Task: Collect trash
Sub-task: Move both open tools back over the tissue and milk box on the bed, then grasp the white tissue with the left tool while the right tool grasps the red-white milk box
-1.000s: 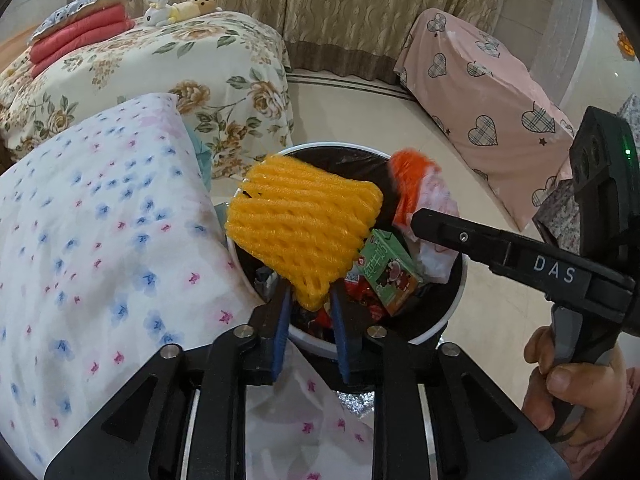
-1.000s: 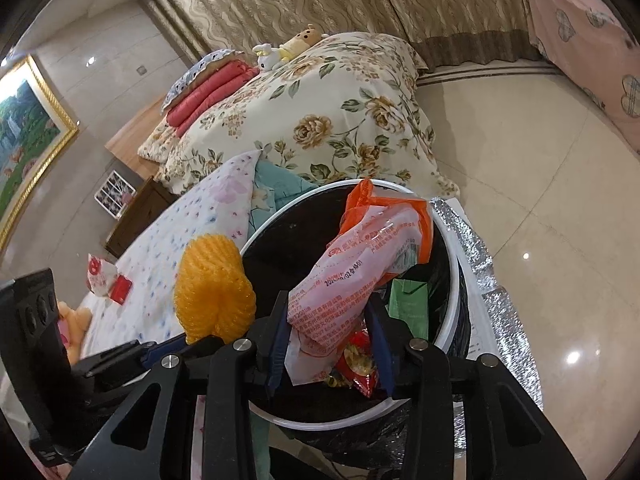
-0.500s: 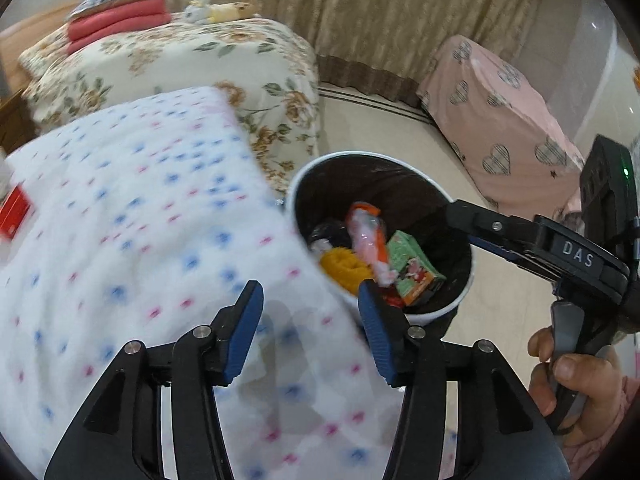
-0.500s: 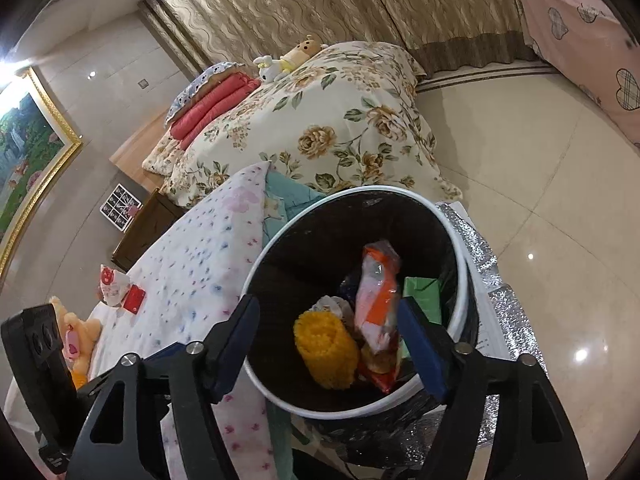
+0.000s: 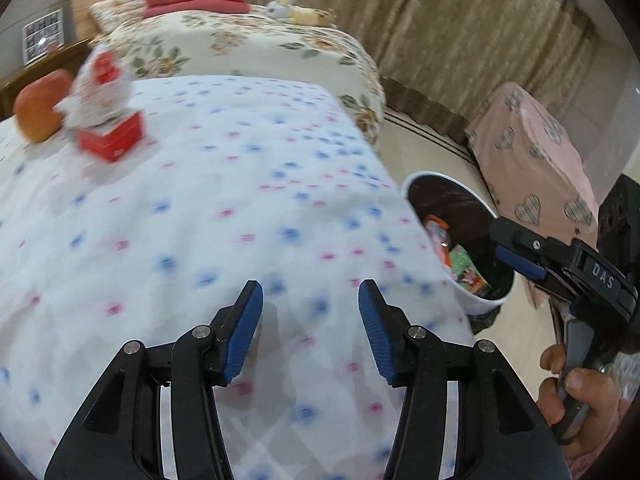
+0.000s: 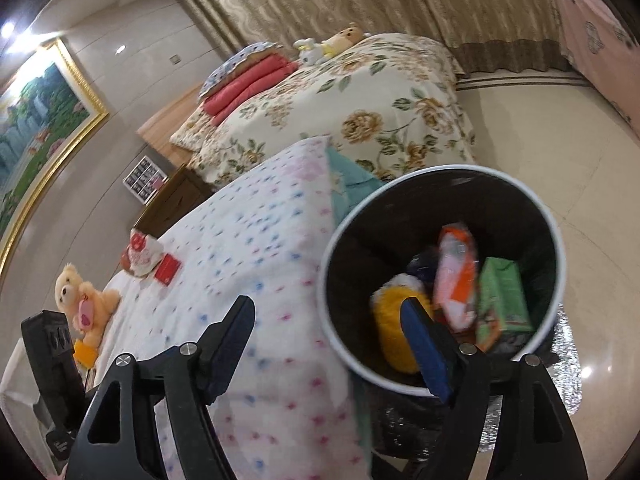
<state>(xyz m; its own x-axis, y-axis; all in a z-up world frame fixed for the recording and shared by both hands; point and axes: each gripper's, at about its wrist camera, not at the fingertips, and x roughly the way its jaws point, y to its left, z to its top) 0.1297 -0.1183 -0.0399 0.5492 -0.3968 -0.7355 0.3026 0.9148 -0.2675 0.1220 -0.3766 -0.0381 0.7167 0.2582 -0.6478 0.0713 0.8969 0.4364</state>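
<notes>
1. left gripper and right gripper have just been opening; both stand wide and empty.
2. yellow foam net sleeve and orange-pink plastic wrapper lie inside the round white-rimmed bin.
3. red small box waits on the dotted white bed cover, probably next.

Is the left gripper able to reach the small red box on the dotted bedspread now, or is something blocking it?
Probably yes. The left gripper is open and holds nothing, and only bare bedspread lies between it and the red box. A crumpled wrapper sits on the box, which may complicate the grasp.
</notes>
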